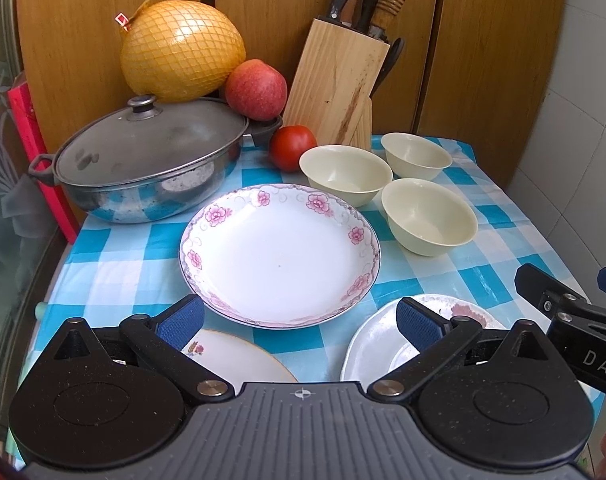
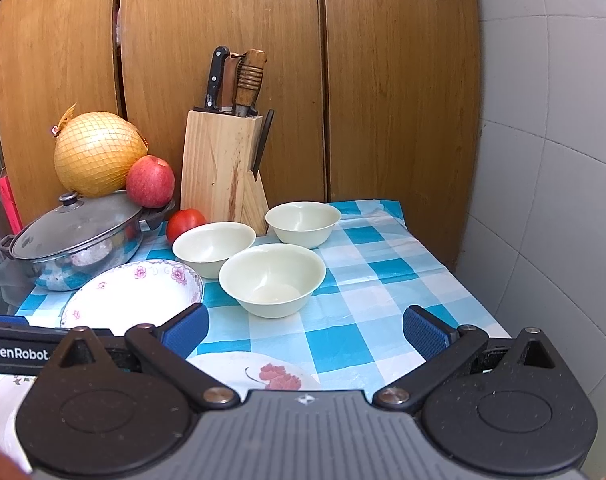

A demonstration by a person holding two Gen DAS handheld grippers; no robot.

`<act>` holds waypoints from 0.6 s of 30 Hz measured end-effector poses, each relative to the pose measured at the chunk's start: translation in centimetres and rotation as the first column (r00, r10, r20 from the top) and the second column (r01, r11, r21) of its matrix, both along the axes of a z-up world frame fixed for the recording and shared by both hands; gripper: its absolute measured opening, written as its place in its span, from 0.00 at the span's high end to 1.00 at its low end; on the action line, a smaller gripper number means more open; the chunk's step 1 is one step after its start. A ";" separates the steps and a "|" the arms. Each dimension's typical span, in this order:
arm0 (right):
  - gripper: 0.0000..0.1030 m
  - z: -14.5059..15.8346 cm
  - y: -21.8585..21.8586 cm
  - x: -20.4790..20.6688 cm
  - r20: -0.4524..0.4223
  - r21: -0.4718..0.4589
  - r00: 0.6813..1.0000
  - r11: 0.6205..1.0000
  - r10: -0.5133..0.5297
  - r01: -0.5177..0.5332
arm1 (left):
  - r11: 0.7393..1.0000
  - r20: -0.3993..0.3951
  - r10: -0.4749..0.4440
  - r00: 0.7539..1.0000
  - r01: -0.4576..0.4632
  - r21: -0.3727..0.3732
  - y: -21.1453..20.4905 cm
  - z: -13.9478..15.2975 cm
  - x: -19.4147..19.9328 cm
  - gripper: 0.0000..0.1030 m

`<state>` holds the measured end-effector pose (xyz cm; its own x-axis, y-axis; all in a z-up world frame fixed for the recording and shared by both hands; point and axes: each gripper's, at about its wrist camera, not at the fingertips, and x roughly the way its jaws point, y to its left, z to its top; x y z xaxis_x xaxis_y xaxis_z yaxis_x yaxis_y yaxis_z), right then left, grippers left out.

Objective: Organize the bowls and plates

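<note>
My left claw (image 1: 299,322) is spread wide, blue pads empty, above the near edge of the table with the blue-and-white checked cloth (image 1: 115,264). My right claw (image 2: 305,334) is likewise spread and holds nothing.

Under the left claw, at the near edge: a gold-rimmed white plate with a small flower motif (image 1: 239,356) on the left and a white scalloped plate with a red flower print (image 1: 379,344) on the right, apart from each other. Just beyond them, mid-table, sits a large white plate with a pink flower border (image 1: 279,256).

Right of it, three pale green round bowls in a tight cluster, all upright and empty: nearest bowl (image 2: 272,278), left bowl (image 2: 213,246), far bowl (image 2: 302,223).

Toward the far left corner: a lidded steel pot (image 1: 143,168). Behind it, a yellow pomelo in netting (image 1: 181,50) and a red apple (image 1: 256,89); a red tomato (image 1: 292,147) lies on the cloth beside the left bowl. At the far edge stands a wooden knife block with handles sticking up (image 2: 221,170), against wooden panels (image 2: 399,80).
</note>
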<state>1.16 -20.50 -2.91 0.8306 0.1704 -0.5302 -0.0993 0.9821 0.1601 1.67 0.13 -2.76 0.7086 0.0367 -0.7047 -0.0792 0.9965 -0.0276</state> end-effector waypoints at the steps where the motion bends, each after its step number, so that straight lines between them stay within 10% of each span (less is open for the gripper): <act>1: 0.02 0.0 0.0 0.0 0.000 0.000 1.000 1.000 -0.001 0.001 | 1.000 -0.001 -0.001 1.000 0.001 0.000 0.0 0.0 0.0 0.00; 18: 0.02 -0.1 -0.2 0.0 -0.013 0.011 1.000 1.000 -0.007 0.007 | 1.000 -0.010 -0.007 1.000 0.007 -0.002 -0.1 -0.2 -0.1 0.00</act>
